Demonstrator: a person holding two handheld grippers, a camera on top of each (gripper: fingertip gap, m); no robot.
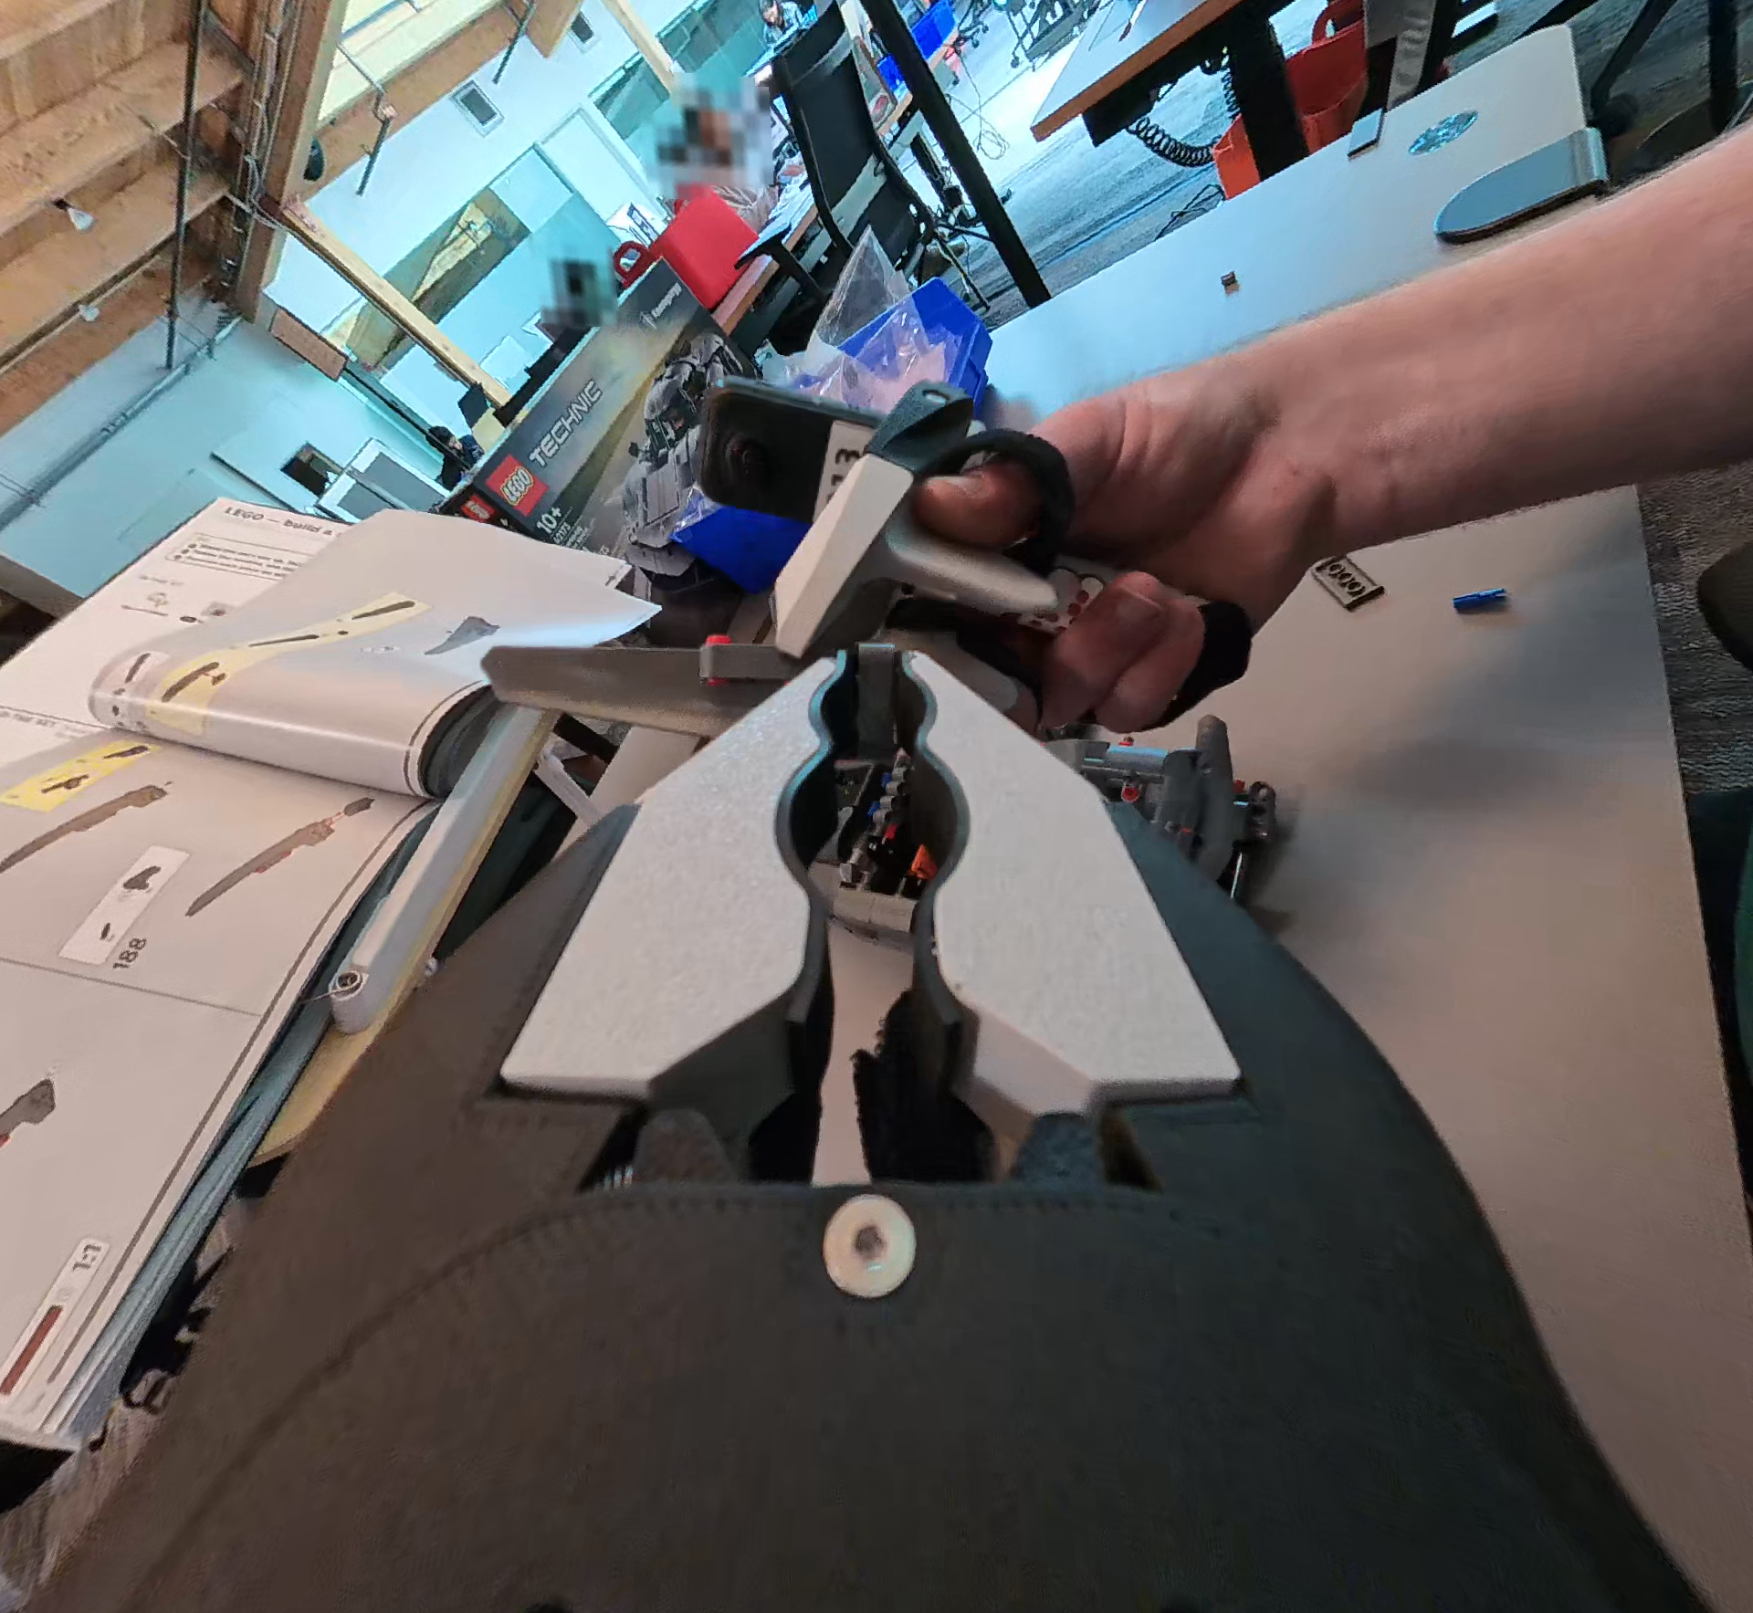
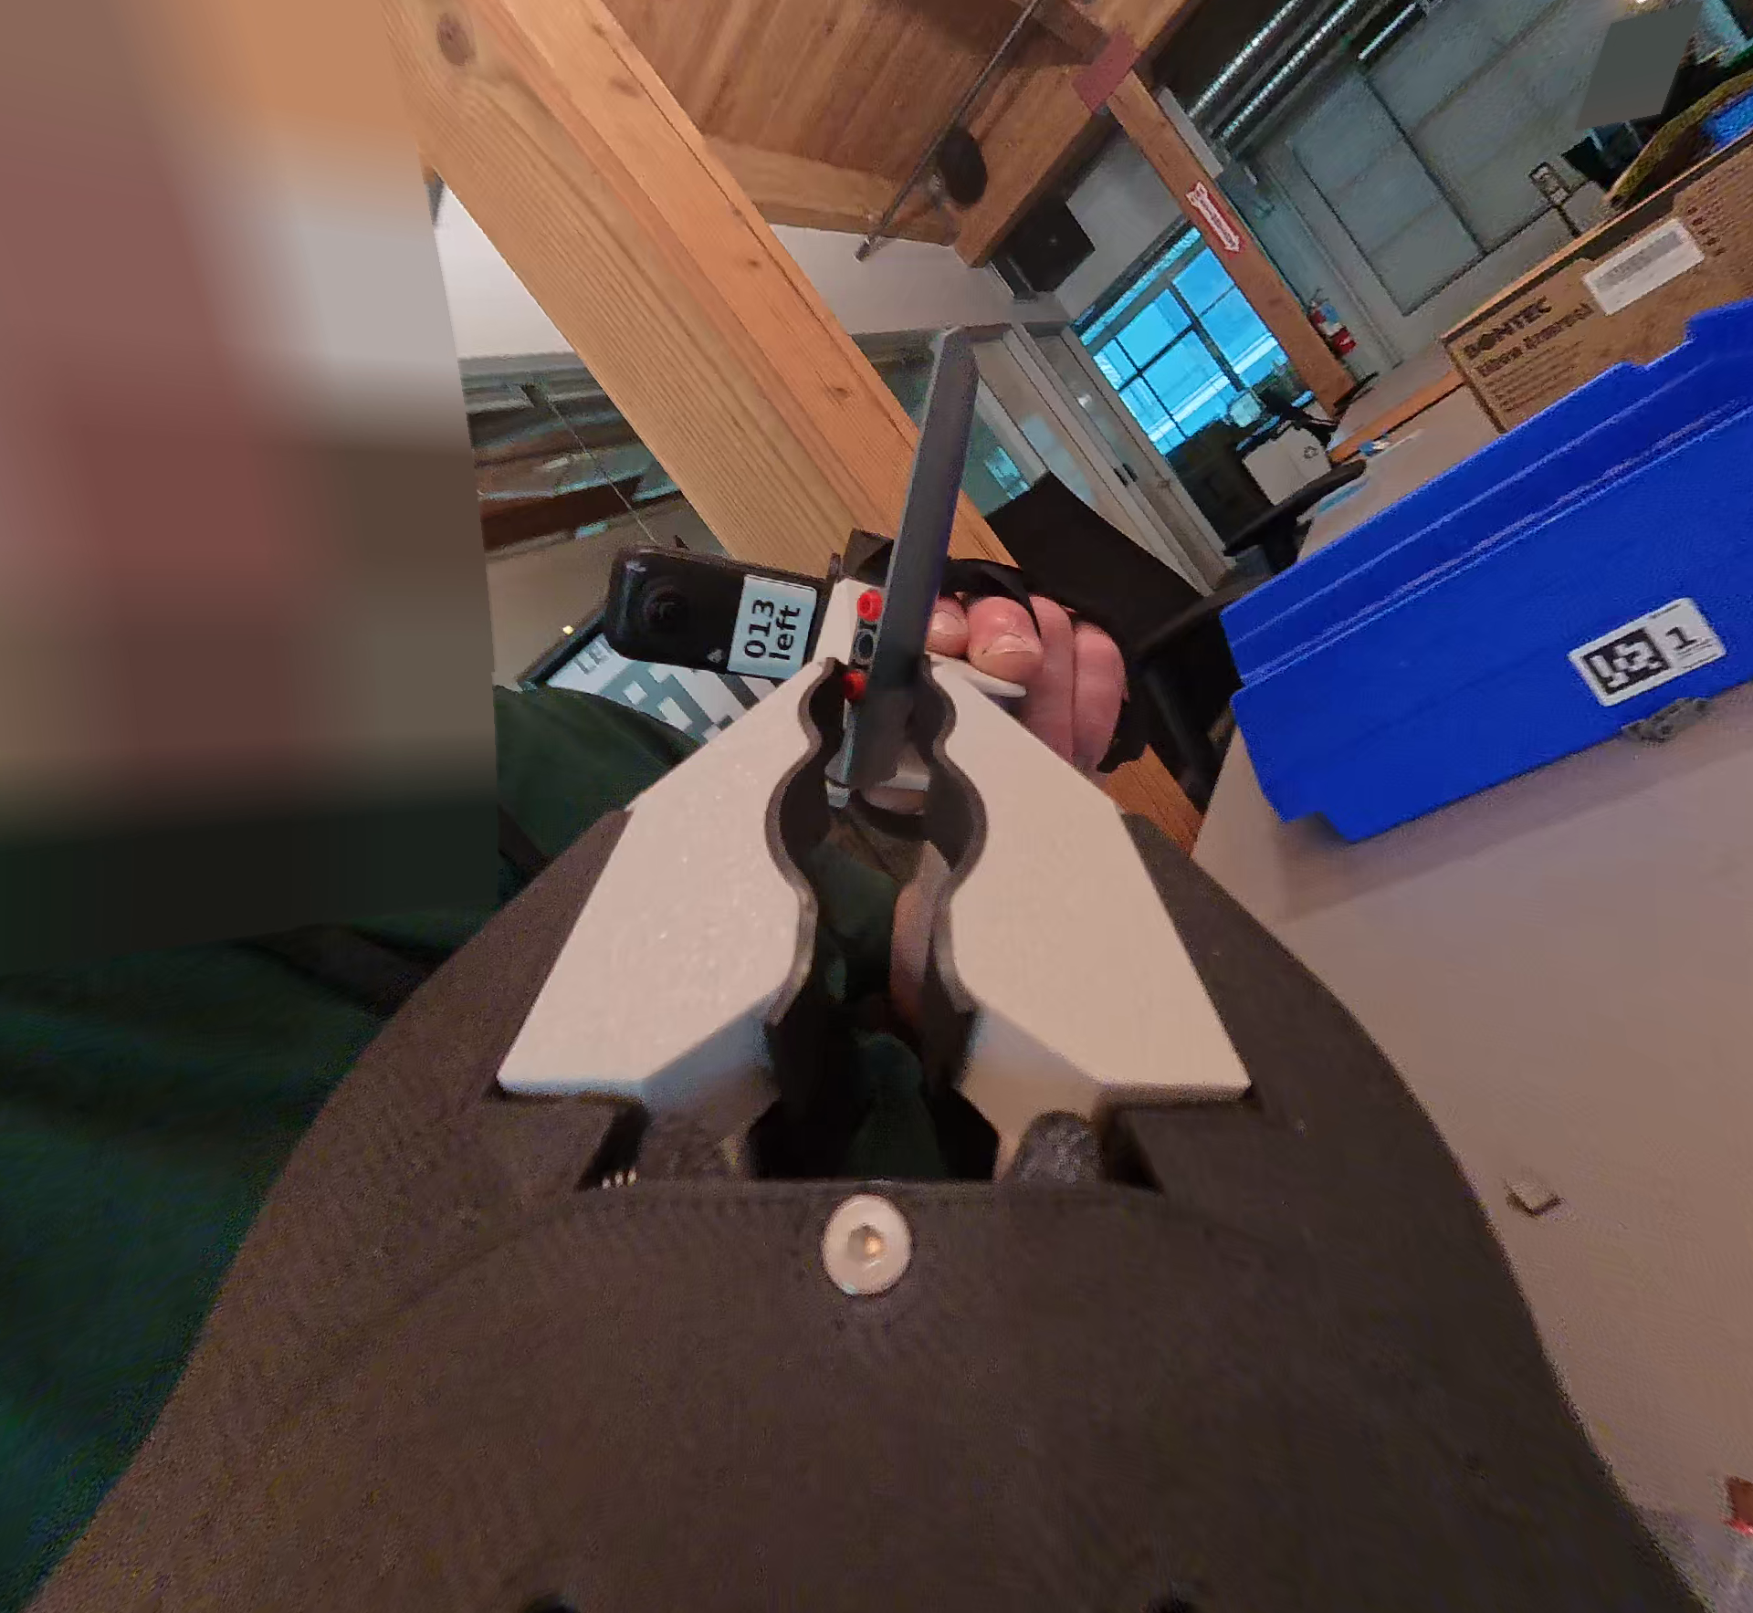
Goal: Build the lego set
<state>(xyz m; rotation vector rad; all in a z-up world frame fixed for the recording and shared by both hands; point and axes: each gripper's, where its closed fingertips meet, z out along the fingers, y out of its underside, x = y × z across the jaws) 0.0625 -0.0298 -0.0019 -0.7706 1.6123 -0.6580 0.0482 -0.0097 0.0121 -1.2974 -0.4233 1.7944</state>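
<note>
Both grippers meet on one long grey blade piece (image 2: 925,543) — the right gripper (image 2: 877,695) clenches its stem. The left gripper (image 1: 873,666) pinches the same piece, above the grey table (image 1: 1480,856).

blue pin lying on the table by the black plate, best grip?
Blue pin lies flat and alone on the table, clear of the black plate. Come straight down and pinch across its middle, fingers either side of its long axis; the ends likely offer little to hold.
</note>
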